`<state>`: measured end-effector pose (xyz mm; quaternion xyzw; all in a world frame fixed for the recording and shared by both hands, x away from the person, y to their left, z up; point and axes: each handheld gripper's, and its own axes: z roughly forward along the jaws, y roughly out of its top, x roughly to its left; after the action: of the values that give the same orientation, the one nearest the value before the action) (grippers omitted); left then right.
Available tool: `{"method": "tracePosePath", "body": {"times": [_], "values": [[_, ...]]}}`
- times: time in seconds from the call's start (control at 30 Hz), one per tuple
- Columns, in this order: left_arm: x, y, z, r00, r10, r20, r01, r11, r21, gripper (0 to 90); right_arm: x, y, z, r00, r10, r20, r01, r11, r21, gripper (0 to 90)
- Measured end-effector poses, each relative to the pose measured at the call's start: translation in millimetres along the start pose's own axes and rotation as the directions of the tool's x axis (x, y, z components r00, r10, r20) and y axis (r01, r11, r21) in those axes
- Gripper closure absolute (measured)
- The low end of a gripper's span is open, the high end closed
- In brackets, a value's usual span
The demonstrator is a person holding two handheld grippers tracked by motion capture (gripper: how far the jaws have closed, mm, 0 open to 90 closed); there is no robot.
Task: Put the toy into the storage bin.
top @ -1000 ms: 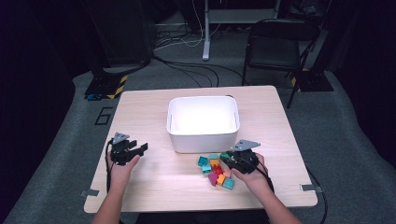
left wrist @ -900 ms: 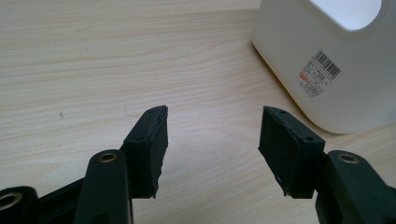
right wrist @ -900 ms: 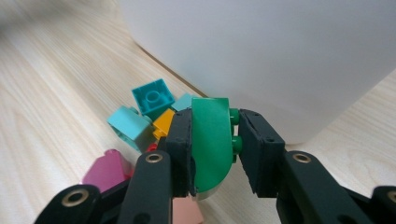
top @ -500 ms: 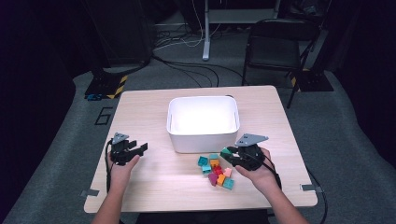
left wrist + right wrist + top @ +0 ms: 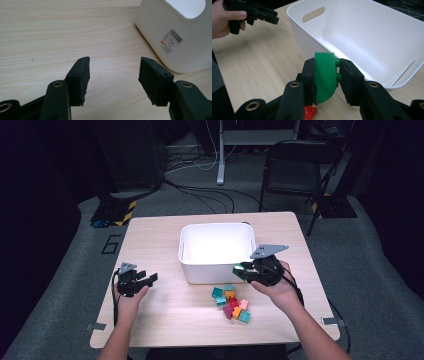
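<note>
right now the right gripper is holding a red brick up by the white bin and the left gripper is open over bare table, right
Not quite: the brick is green, not red. The right gripper view shows the right gripper shut on it beside the white bin. The rest holds: the left gripper is open over bare table.
</note>
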<state>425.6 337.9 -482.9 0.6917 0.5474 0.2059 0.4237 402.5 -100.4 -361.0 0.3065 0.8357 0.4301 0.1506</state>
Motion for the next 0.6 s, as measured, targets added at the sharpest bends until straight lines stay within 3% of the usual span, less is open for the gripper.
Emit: {"method": "tracePosePath", "body": {"times": [0.27,0.6], "values": [[-0.1,0.1,0.3,1.0000,0.002,0.001,-0.002,1.0000,0.000,41.8,-15.2,24.7,9.7,0.9996,0.000,0.027,0.000,1.000,-0.007,66.2],[3.0,-0.2,1.3,1.0000,0.000,0.002,0.000,1.0000,0.004,41.8,-28.9,48.2,43.6,0.9994,0.009,0.034,-0.009,1.000,0.014,66.1]]}}
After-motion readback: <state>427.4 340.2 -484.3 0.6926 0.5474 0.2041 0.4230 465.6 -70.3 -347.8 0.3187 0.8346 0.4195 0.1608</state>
